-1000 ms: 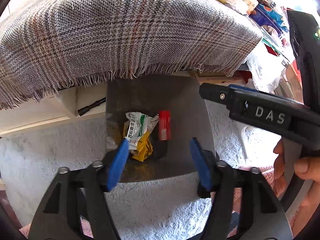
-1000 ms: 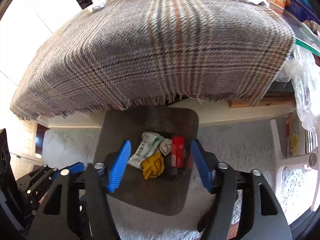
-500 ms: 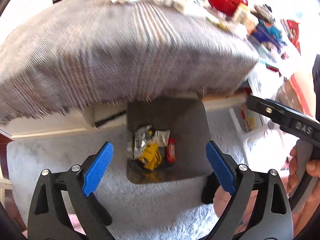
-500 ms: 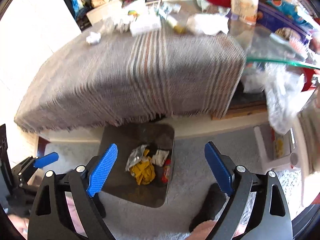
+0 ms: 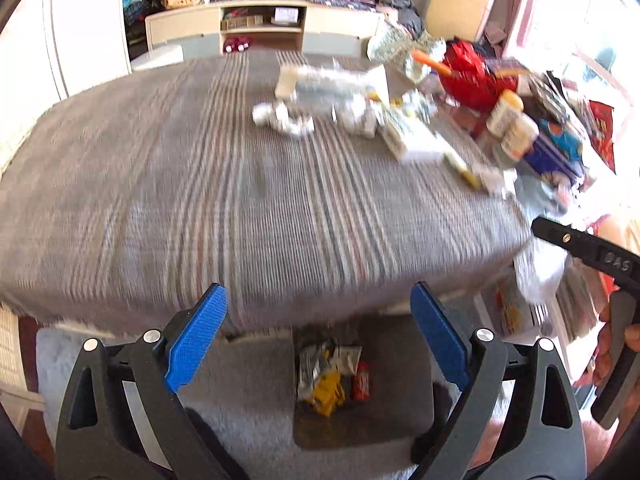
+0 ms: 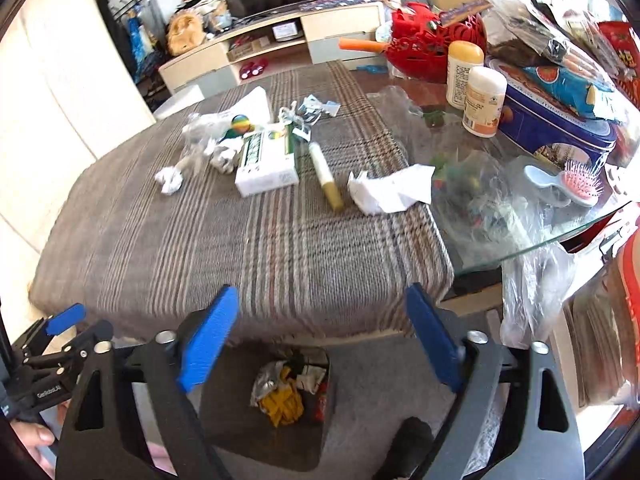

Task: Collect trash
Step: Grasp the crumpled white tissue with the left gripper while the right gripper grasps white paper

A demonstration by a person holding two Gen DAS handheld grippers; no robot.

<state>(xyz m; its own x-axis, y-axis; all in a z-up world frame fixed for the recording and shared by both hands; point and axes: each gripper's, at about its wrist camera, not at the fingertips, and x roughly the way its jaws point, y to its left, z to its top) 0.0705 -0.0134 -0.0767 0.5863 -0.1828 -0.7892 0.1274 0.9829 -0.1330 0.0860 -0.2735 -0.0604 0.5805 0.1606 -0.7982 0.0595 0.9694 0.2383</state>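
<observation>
below, both tools, left tool (image 5: 318, 334) and right tool (image 6: 320, 336), gape empty above a bin (image 6: 280, 436) of wrappers (image 6: 282, 398) on the floor; crumpled paper (image 6: 390, 192) and a box (image 6: 266, 162) lie on the tabletop (image 6: 248, 248).

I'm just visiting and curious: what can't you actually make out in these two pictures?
- Left view: the trash on the cloth is smeared by motion blur; the items cannot be told apart.
- Both views: the bin is partly hidden by the table edge and the gripper fingers.
- Right view: the print on the white box is too small to read.
- Right view: the red bag is cut off by the edge.
</observation>
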